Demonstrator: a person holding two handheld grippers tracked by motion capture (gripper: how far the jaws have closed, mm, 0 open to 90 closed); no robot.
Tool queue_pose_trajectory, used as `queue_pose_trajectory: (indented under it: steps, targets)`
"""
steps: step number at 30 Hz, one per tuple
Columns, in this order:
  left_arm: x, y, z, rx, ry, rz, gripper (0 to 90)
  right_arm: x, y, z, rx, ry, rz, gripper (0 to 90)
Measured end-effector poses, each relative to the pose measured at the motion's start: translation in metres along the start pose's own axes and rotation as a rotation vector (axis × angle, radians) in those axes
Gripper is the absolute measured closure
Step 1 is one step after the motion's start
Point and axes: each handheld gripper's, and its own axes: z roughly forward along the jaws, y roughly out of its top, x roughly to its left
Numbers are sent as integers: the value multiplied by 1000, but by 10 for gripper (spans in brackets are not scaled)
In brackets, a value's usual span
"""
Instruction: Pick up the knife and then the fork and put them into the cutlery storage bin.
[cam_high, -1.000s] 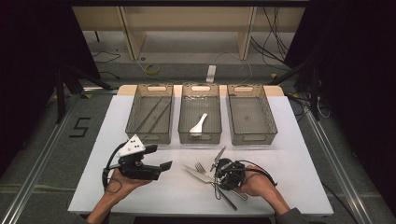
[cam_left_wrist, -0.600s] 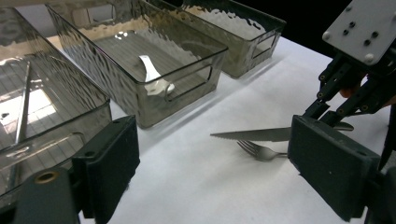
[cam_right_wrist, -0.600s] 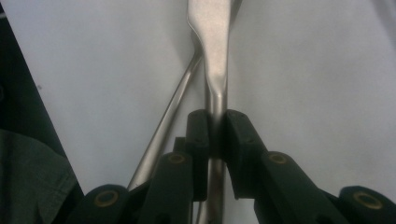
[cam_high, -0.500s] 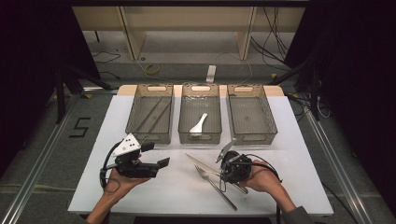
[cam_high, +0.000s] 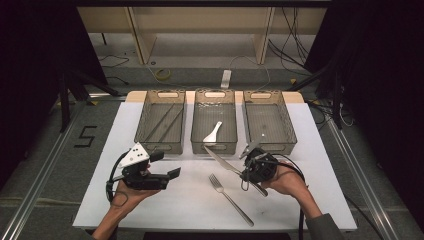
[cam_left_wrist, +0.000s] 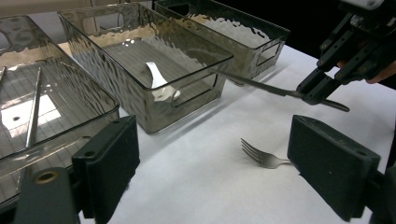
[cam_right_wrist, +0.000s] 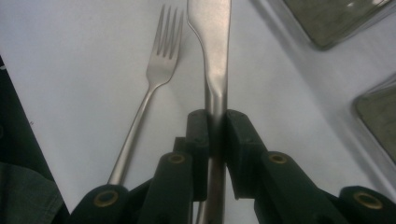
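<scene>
Right now my right gripper (cam_high: 250, 156) is clamped on a silver table knife (cam_high: 222, 161), jaws squeezed on the handle w/ the blade sticking out toward 10 o'clock, its tip near the front wall of the middle smoky clear plastic bin (cam_high: 215, 146). The knife looks lifted off the white table (cam_high: 190, 207). In the right gripper view the blade (cam_right_wrist: 212, 42) runs straight up between the pads, and a silver fork (cam_right_wrist: 149, 88) lies flat on the white top at its left. From the high view that fork (cam_high: 231, 200) sits at 6 o'clock from the knife, tines toward 10 o'clock. My right hand (cam_high: 282, 182) comes in from 5 o'clock, forearm angled inward.

Left gripper (cam_high: 167, 165) hangs over the table's near-left part, jaws wide apart and empty, pointing to 3 o'clock; left hand (cam_high: 127, 192) cups it from below. A white spoon (cam_high: 213, 133) lies in the middle bin. Left bin (cam_high: 162, 146) holds dark thin sticks (cam_high: 162, 122); right bin (cam_high: 270, 146) sits at 12 o'clock from my right gripper.
</scene>
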Motion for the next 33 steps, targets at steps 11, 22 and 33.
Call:
queue_pose_trajectory:
  steps: [11, 22, 33]
  targets:
    - [3, -1, -1, -11, 11, -15, 162, -15, 14, -15, -43, -42, 5, 808]
    - [3, -1, -1, -17, 16, -22, 162, -38, 18, -26, -69, -48, 52, 808]
    - [3, -1, -1, -24, 19, -24, 162, -54, 27, -34, -77, -99, 78, 808]
